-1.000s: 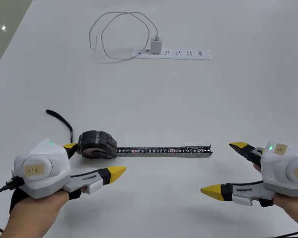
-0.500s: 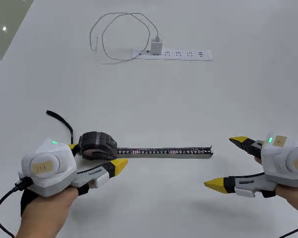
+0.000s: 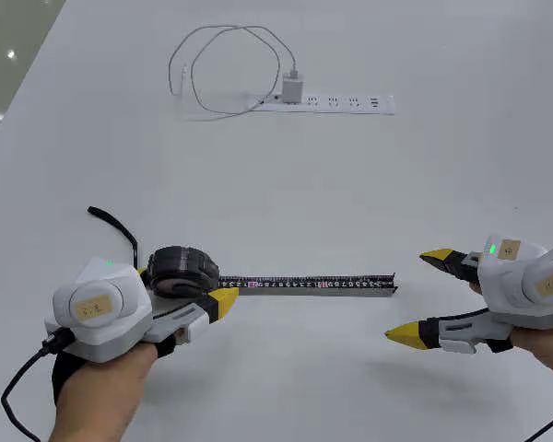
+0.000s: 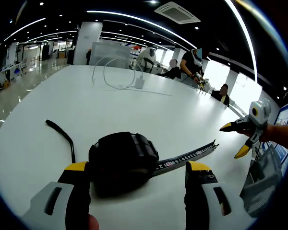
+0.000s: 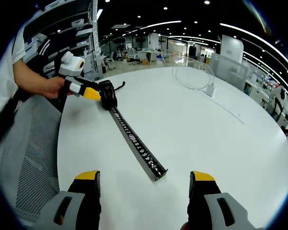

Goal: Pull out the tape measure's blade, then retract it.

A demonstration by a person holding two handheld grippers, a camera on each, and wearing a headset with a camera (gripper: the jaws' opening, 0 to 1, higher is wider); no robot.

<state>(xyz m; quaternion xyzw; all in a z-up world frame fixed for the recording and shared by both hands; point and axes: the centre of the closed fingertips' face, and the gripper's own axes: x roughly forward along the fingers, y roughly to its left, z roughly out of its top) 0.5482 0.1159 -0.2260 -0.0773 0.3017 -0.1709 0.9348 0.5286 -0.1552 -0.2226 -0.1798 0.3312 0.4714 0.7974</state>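
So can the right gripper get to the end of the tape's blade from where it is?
Probably yes. The right gripper is open, its jaws point toward the blade's end, and just bare table lies between them. Nothing looks in the way.

tape case (image 3: 180, 267) partly hidden, blade (image 3: 318, 284) numerals unreadable

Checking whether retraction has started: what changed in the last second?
The left gripper slid forward, so its open jaws now straddle the tape measure case without closing on it. Nothing was gripped or released. The right gripper stays open beyond the tip of the blade, and the blade lies as far out as before.
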